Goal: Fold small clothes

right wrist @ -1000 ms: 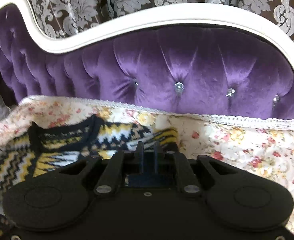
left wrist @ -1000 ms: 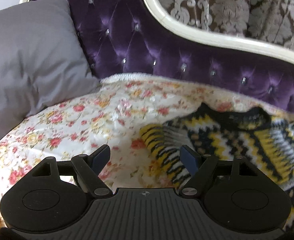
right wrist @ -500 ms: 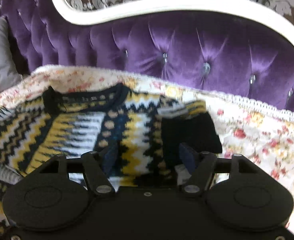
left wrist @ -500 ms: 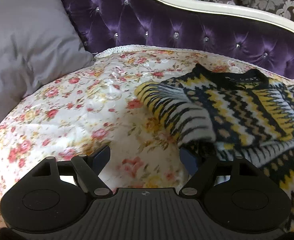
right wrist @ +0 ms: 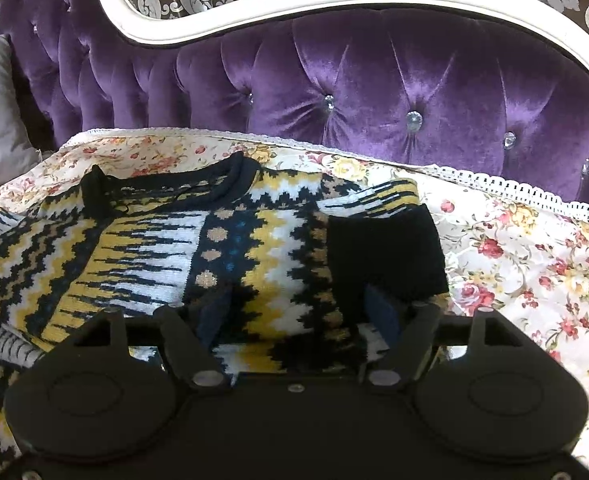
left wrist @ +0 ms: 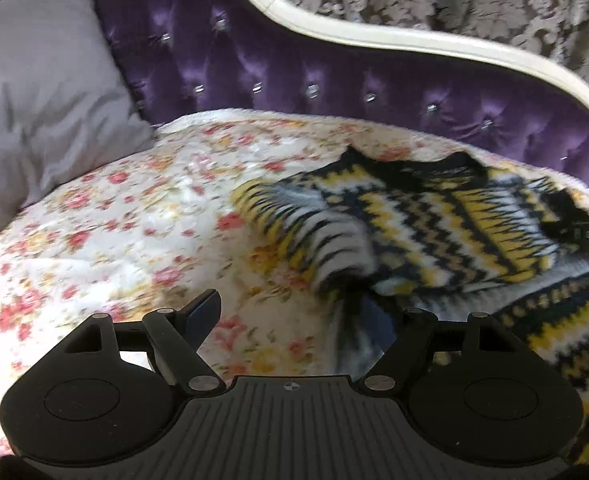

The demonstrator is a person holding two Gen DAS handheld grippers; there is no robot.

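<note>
A small knitted sweater (left wrist: 434, 224) with yellow, black and white zigzags lies on the floral cover. Its striped left sleeve (left wrist: 314, 236) is folded in over the body, the black cuff near my left gripper's right finger. My left gripper (left wrist: 294, 312) is open and empty, just left of that sleeve. In the right wrist view the sweater (right wrist: 182, 248) fills the left half, and the right sleeve with its black cuff (right wrist: 382, 248) is folded onto the body. My right gripper (right wrist: 298, 312) is open and empty, low over the sweater.
A floral quilted cover (left wrist: 134, 232) spreads over the seat, with white lace edging (right wrist: 514, 190) at the back. A grey pillow (left wrist: 34, 112) leans at the left. The purple tufted backrest (right wrist: 374, 88) with a white frame rises behind.
My right gripper opened and let go of the right sleeve, which now lies folded on the body. My left gripper drew back, then tilted; the left sleeve lies folded in.
</note>
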